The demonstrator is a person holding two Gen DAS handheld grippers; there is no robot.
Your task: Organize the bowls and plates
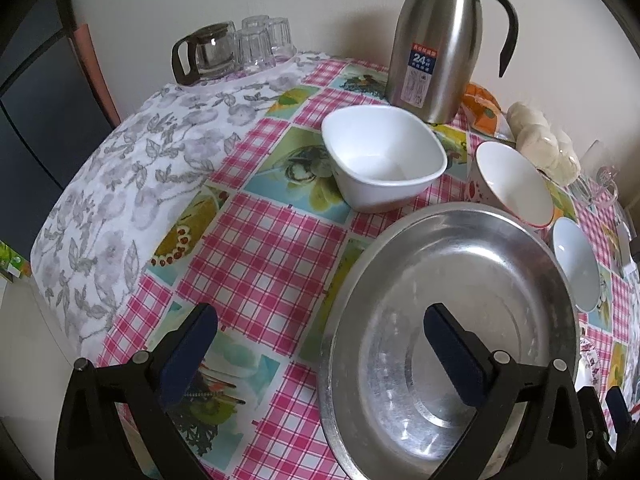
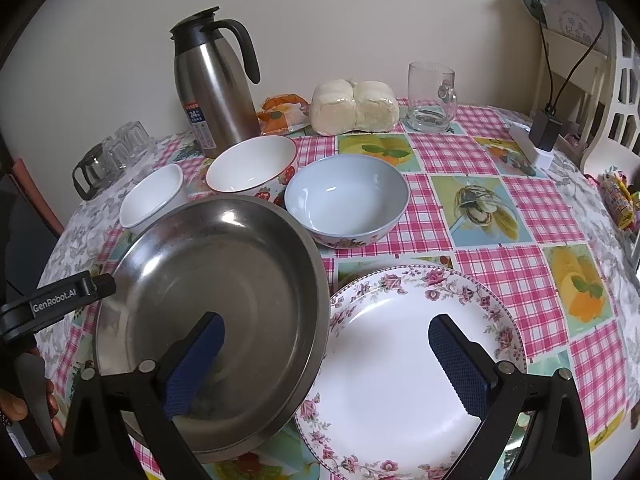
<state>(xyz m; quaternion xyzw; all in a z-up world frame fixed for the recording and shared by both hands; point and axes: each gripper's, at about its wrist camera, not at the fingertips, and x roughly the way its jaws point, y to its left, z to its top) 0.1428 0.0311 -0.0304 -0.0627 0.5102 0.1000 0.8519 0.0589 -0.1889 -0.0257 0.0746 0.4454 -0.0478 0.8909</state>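
Observation:
A round steel plate [image 1: 460,300] lies on the checked tablecloth; it also shows in the right wrist view [image 2: 224,280]. My left gripper [image 1: 316,356] is open, its jaws straddling the plate's left rim. My right gripper [image 2: 326,364] is open, one finger over the steel plate, the other over a white floral plate [image 2: 400,360] beside it. Behind stand a white square bowl [image 1: 380,156] [image 2: 154,196], a strawberry-patterned bowl [image 1: 512,184] [image 2: 252,166] and a pale blue bowl [image 1: 576,264] [image 2: 346,200]. All are empty.
A steel thermos jug [image 1: 436,40] [image 2: 216,84] stands at the back. Upturned glasses and a glass pot [image 1: 236,48] sit at the far left. Wrapped buns [image 2: 354,106], a glass mug [image 2: 432,96], an orange packet [image 2: 280,112] and a charger [image 2: 536,136] are behind. A chair [image 2: 616,92] stands at right.

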